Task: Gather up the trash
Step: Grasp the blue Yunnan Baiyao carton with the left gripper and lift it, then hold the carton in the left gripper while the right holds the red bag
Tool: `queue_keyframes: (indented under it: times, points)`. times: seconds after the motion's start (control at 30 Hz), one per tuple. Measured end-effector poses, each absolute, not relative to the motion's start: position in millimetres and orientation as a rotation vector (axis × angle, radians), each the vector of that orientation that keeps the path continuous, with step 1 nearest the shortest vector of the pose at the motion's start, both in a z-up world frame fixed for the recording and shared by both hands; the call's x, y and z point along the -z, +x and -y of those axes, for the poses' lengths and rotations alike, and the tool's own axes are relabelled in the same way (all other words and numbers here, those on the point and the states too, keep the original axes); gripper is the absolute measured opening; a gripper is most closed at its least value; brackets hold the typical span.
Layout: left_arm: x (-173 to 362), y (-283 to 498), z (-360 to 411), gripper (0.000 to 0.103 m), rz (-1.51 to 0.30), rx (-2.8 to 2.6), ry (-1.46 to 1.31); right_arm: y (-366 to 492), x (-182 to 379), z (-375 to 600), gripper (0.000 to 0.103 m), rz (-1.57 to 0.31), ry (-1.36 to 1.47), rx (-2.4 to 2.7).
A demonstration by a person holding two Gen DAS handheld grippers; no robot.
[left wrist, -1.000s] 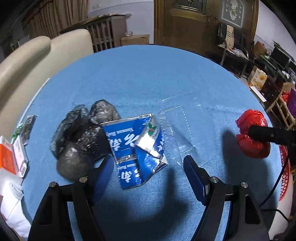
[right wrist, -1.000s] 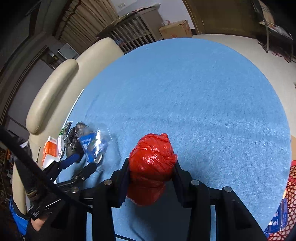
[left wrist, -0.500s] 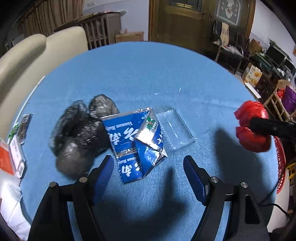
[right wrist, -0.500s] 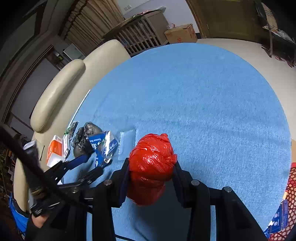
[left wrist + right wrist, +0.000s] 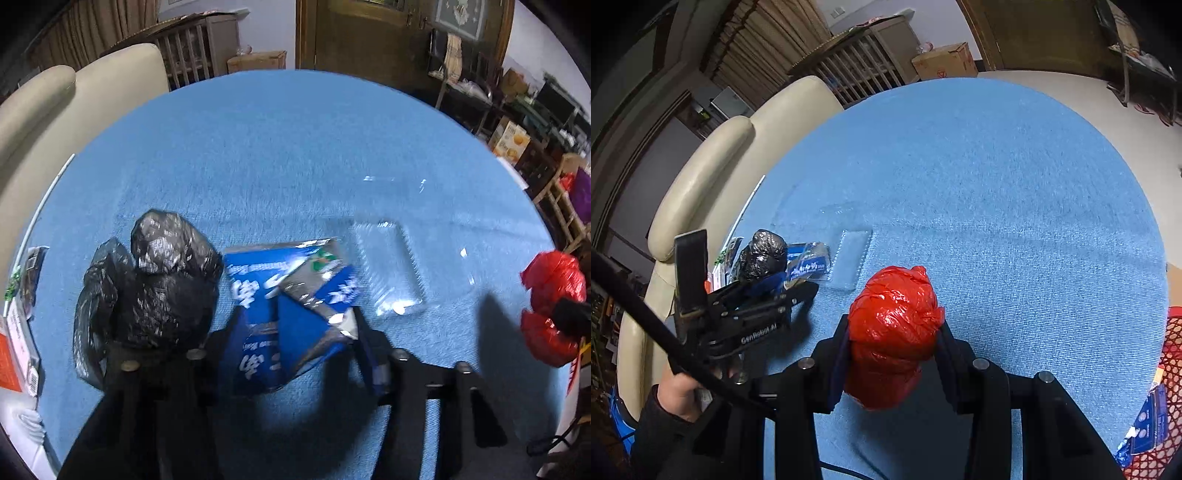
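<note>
Two pieces in hand, two left on the cloth

Clamped in the right gripper (image 5: 892, 354): a crumpled red bag (image 5: 894, 332), glossy and knotted. Closing around a flattened blue carton (image 5: 291, 314): the left gripper (image 5: 295, 332), jaws at both creased sides, foil lining showing. Just left of that gripper, untouched: a wrinkled black bag (image 5: 155, 291). Just beyond its right finger: a clear plastic tray (image 5: 391, 273), nearly invisible on the blue tablecloth (image 5: 295, 147). Far right, at the table's edge: a red mesh basket (image 5: 1167, 387), probably the drop-off.
</note>
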State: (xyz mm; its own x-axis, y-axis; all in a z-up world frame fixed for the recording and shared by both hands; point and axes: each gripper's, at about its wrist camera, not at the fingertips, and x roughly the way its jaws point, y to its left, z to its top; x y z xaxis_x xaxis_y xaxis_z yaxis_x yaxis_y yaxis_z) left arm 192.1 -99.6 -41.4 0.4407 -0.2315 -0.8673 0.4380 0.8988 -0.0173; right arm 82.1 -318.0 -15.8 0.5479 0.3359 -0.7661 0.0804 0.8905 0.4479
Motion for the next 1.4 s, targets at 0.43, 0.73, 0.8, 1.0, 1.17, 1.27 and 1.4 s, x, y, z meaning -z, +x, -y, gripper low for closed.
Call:
queue_keyframes:
  times: [0.43,0.73,0.8,1.0,1.17,1.27,1.4]
  points:
    - [21,142,76,0.036,-0.988,0.394,0.106,59,0,313,0.045,-0.956,0.447,-0.158]
    - [13,69,56,0.036,-0.964,0.286,0.008,39,-2,296,0.045,-0.957,0.439,-0.192]
    - [19,60,58,0.036,-0.962,0.278,-0.021,33,-3,289,0.045,-0.956,0.43,-0.206]
    - [20,27,56,0.036,-0.951,0.305,-0.043,13,-3,271,0.045,-0.956,0.407,-0.237]
    - [19,7,46,0.036,-0.951,0.299,-0.037,2,-3,265,0.045,-0.949,0.402,-0.258]
    - [13,2,37,0.036,-0.935,0.275,-0.031,3,1,262,0.045,-0.959,0.412,-0.269]
    - [3,-3,22,0.036,-0.905,0.222,-0.039,3,2,254,0.045,-0.962,0.402,-0.293]
